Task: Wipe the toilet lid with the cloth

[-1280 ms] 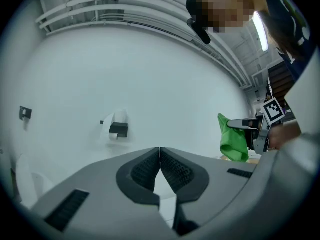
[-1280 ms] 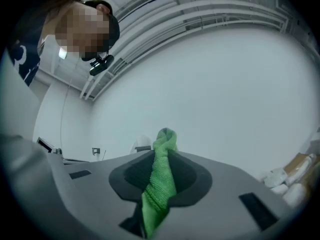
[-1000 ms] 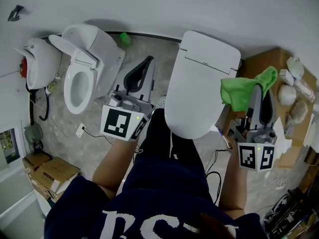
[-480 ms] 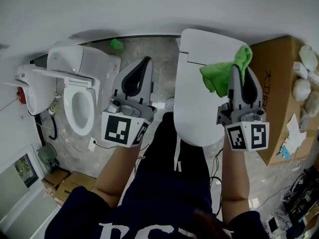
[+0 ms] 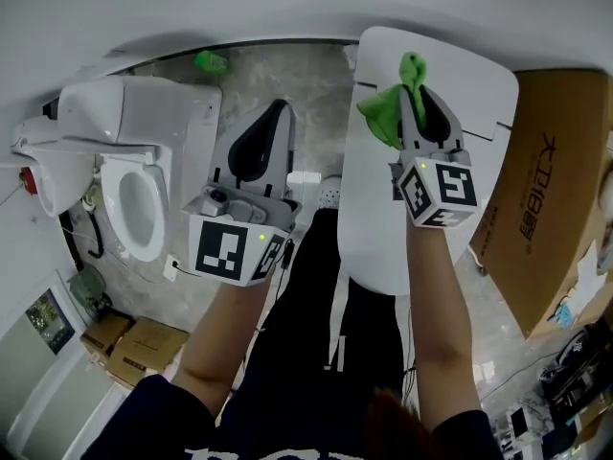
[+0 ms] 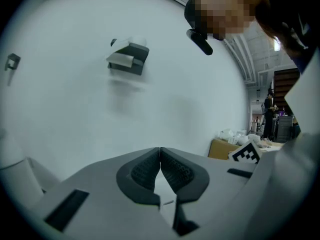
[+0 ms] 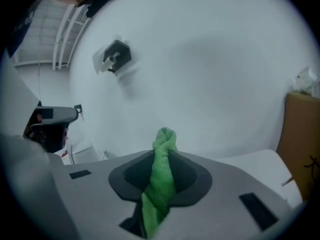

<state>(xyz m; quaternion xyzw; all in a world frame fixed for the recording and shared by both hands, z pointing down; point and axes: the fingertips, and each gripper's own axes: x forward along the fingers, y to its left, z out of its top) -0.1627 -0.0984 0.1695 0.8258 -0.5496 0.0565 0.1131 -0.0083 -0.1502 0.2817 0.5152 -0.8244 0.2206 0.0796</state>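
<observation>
Over the far end of the toilet lid [image 5: 378, 233]: right gripper [image 5: 421, 99], moved in from the right edge, fingers pinching the green cloth [image 5: 381, 115]; left gripper [image 5: 278, 119] left of the lid, fingers pressed together.

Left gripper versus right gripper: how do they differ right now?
The right gripper is shut on the green cloth; the left gripper is shut with nothing between its jaws. In the head view the right gripper sits over the closed toilet lid, while the left gripper hangs over the floor beside it. Both point toward the wall.
</observation>
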